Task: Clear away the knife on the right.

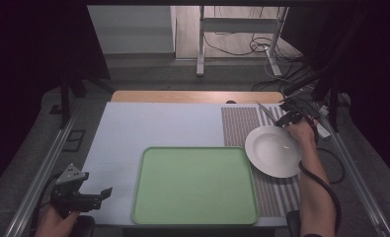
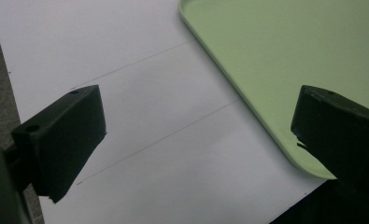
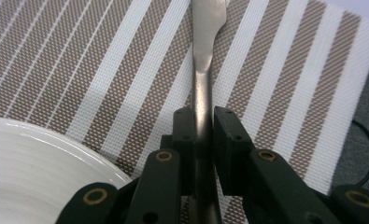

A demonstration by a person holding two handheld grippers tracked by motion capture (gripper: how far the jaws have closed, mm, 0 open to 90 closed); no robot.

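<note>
A metal utensil [image 3: 205,28] lies on the brown-and-white striped placemat [image 3: 289,70] at the table's far right. My right gripper [image 3: 203,121] is shut on its handle, both pads pressed against the narrow shaft. From above, the right gripper [image 1: 286,120] sits just past the far rim of a white plate [image 1: 274,150], with the utensil [image 1: 266,112] pointing away to the left. The plate's rim [image 3: 28,163] curves beside the jaws. My left gripper [image 2: 196,135] hangs open over the white table surface, with nothing between its fingers, near the front left corner [image 1: 101,195].
A green tray [image 1: 195,185] with nothing on it lies at the table's front centre; its corner [image 2: 275,46] is close to the left gripper. Cables and a power strip [image 1: 323,129] lie off the right edge. A wooden strip [image 1: 197,97] runs along the table's far edge.
</note>
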